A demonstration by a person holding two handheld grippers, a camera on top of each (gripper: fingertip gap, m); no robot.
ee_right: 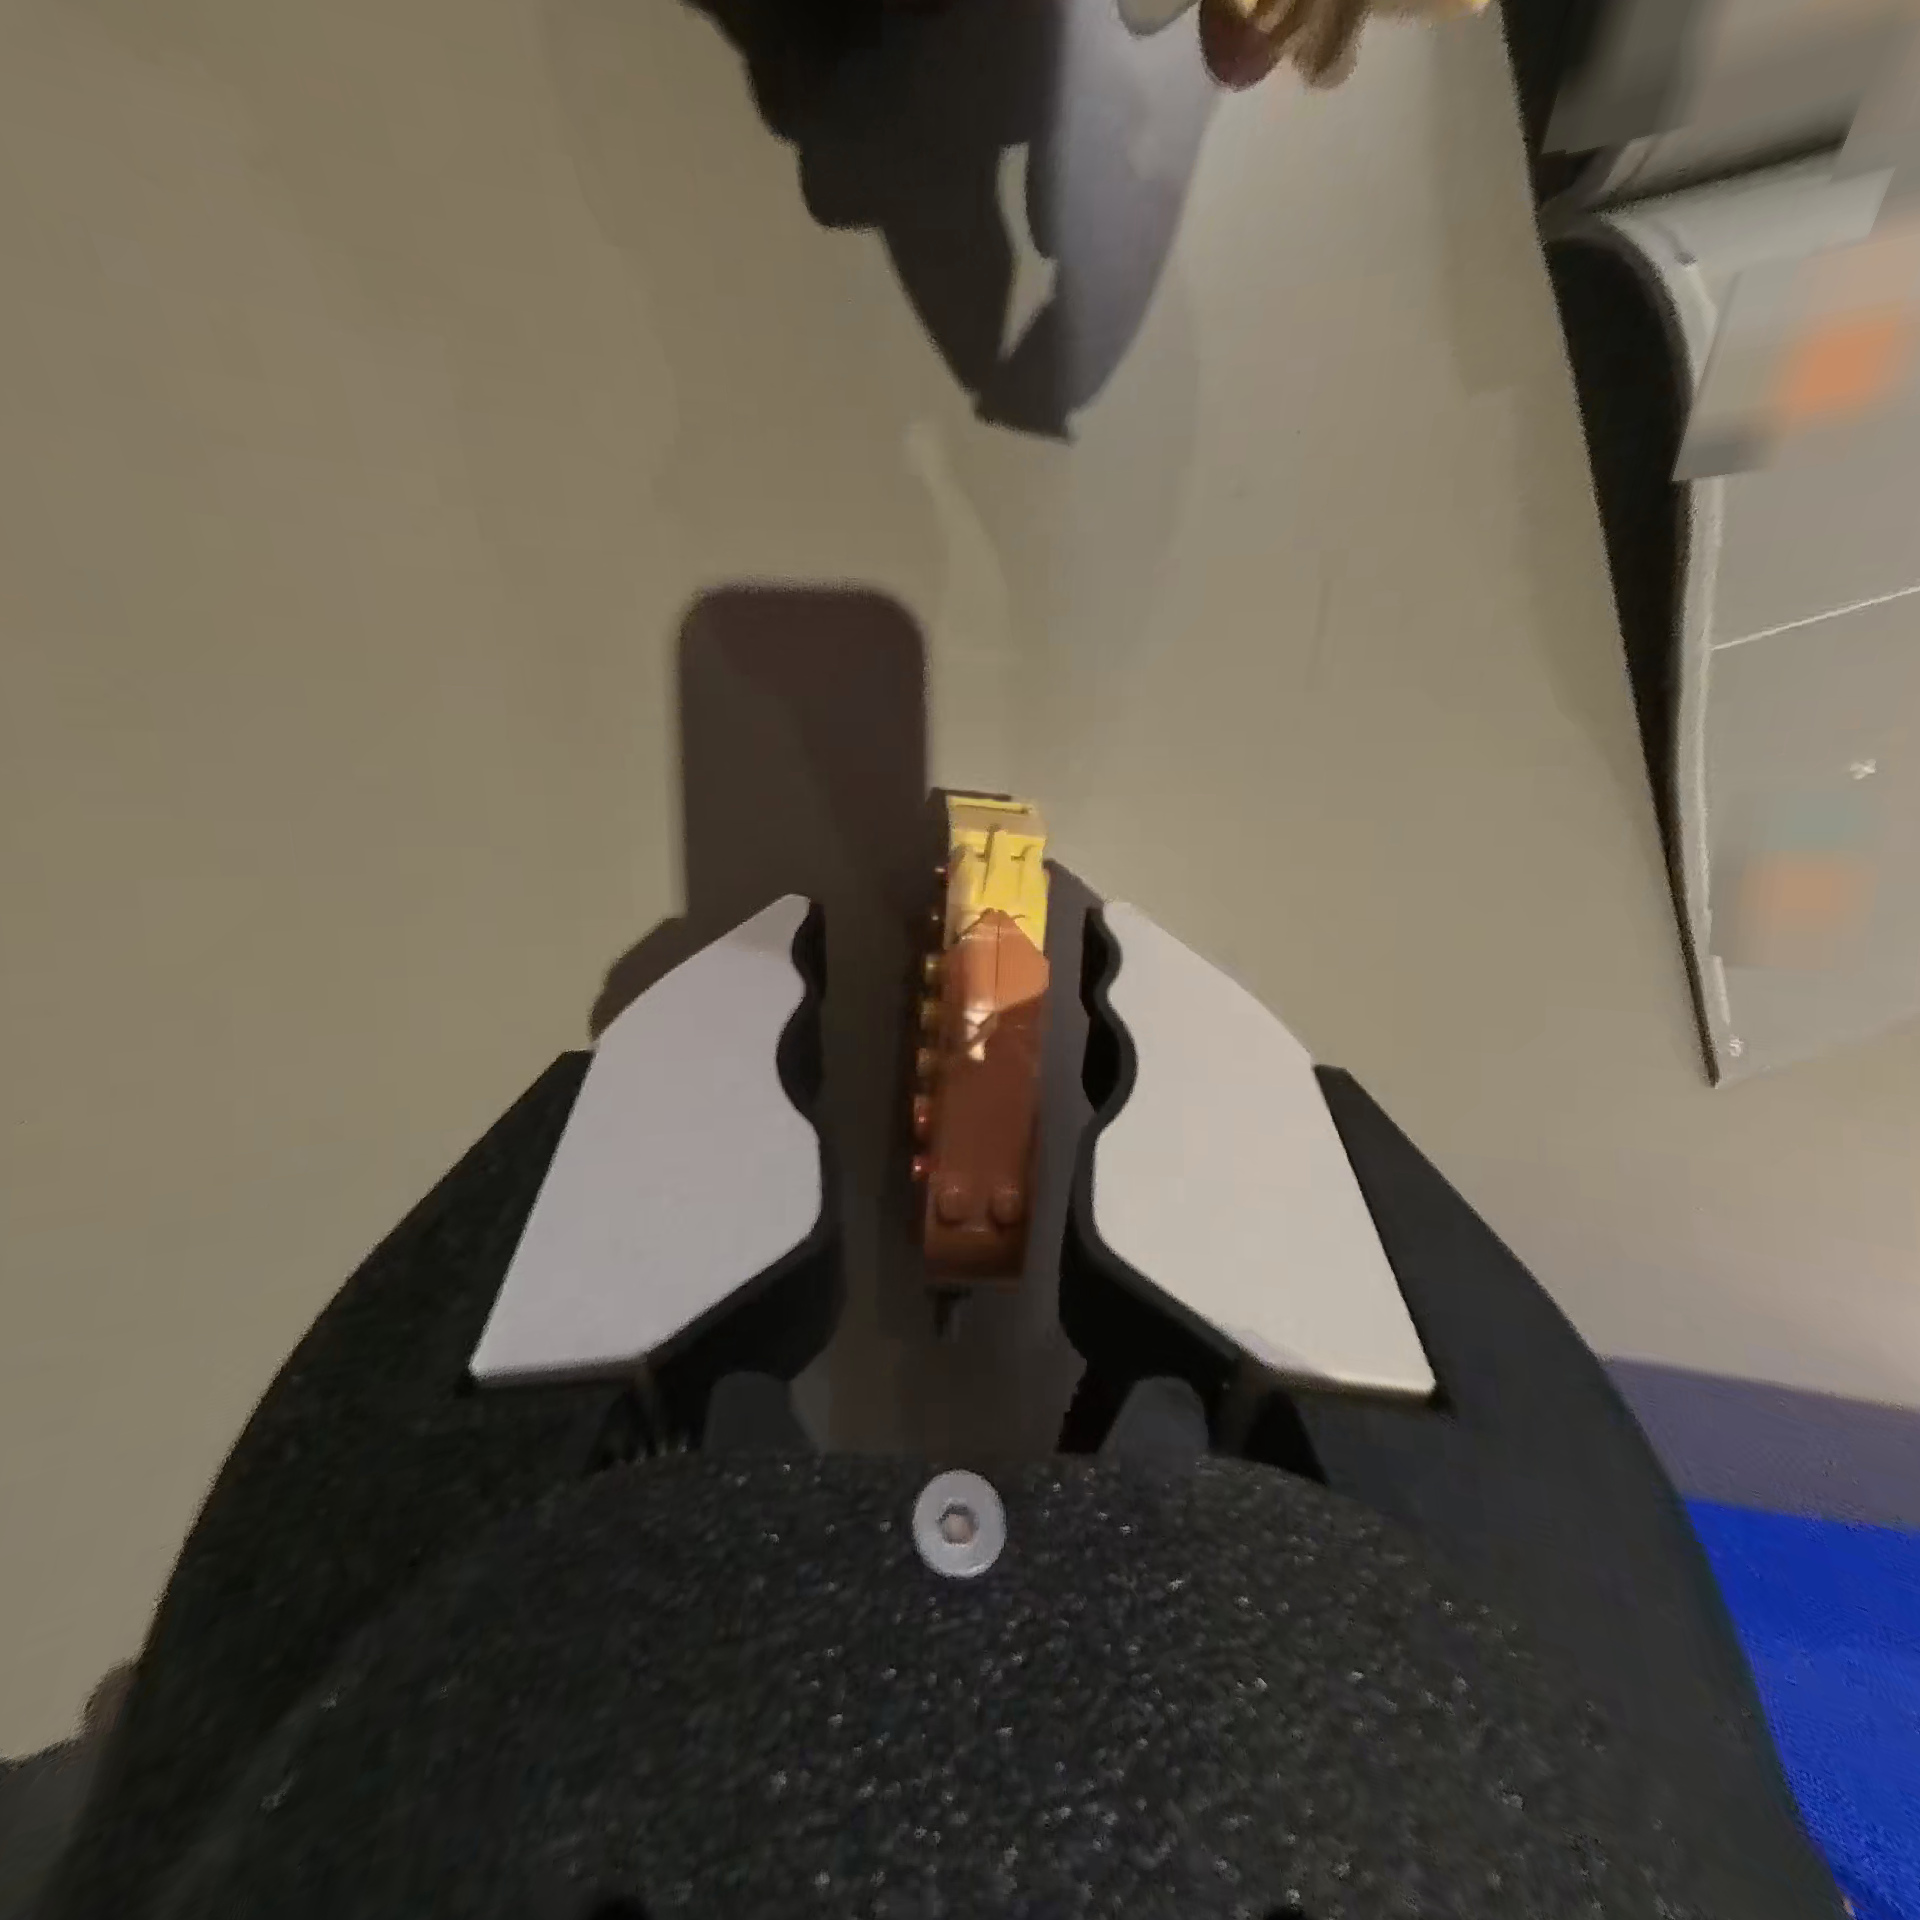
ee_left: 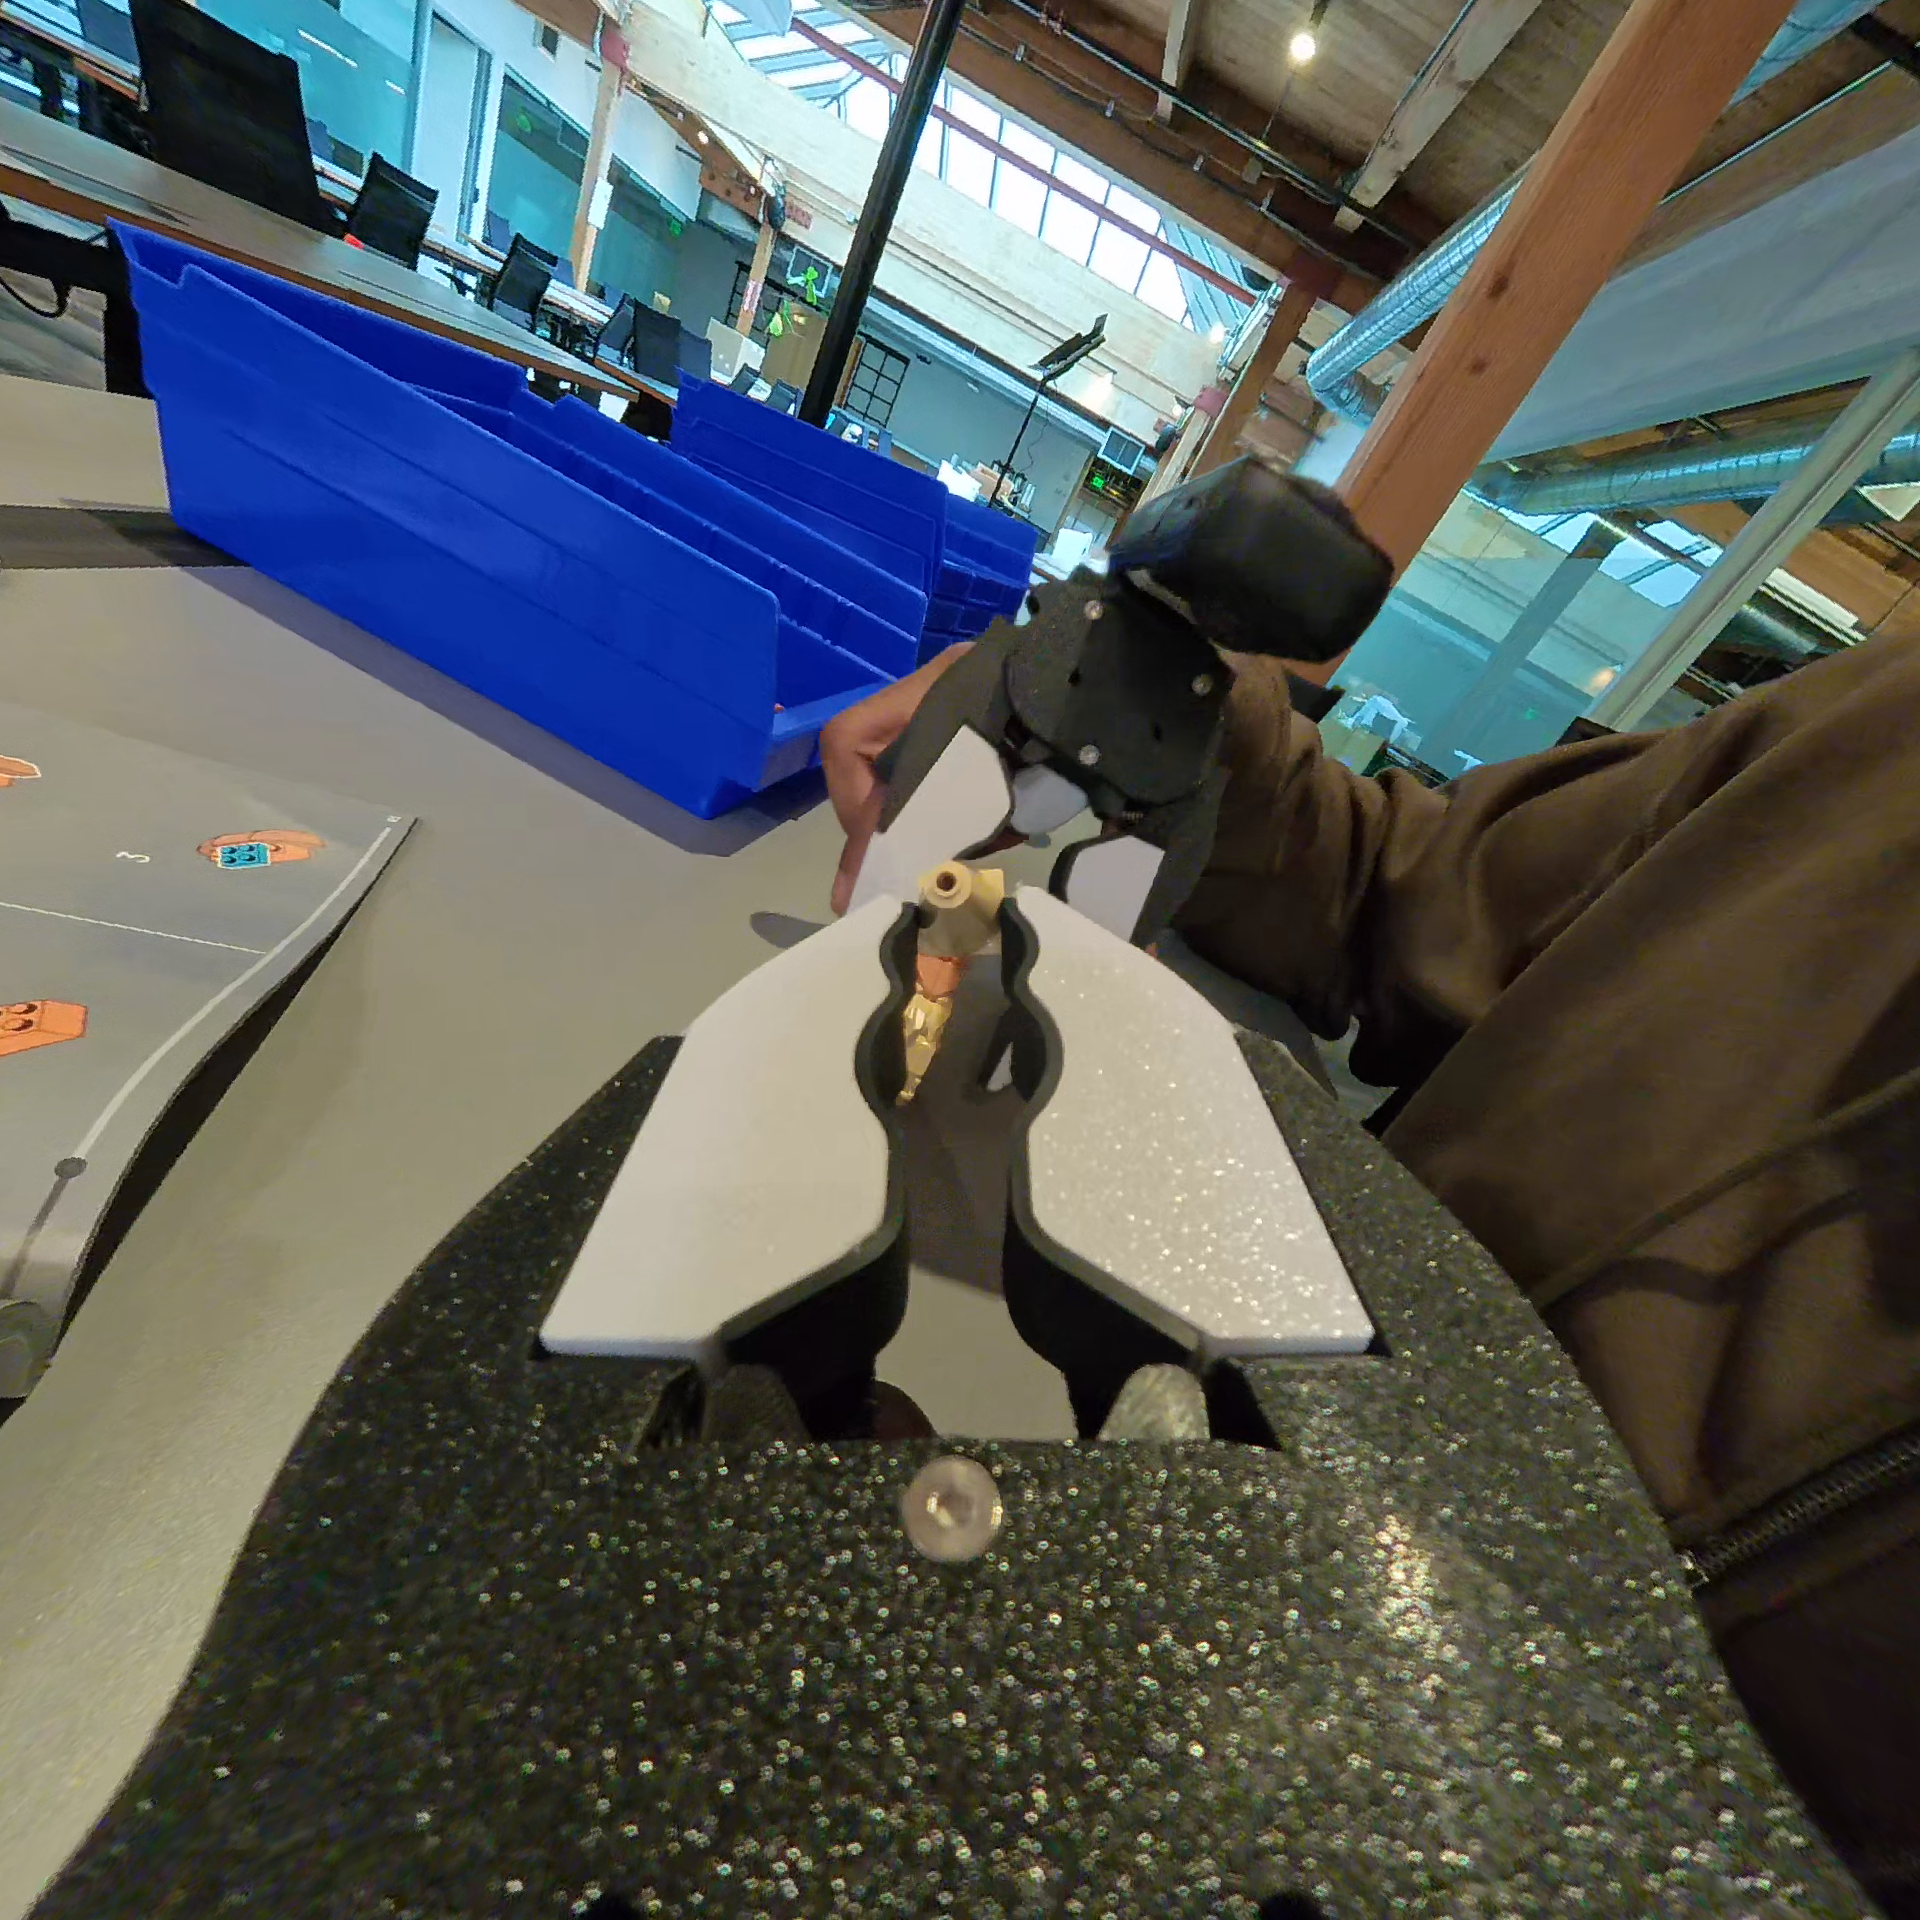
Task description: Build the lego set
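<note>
The left gripper [ee_left: 958,940] is clamped on a small tan, orange and gold assembly [ee_left: 940,966]. The right gripper [ee_right: 951,935] hovers with jaws apart around a brown-and-yellow assembly [ee_right: 982,1049] lying on the desk [ee_right: 416,520]. The two sub-builds look separate, so joining them seems left to do.

Far beyond the jaws and to their left, blue plastic bins [ee_left: 499,499] stand in a row on the grey table [ee_left: 540,935]; behind them, black office chairs [ee_left: 390,213]

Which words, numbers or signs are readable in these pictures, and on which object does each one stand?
Grey printed instruction sheet: one small step mark beside the brick drawings; I do not copy writing.
Same sheet, right wrist view: blurred, unreadable.
Blue plastic bins: none visible.
</note>
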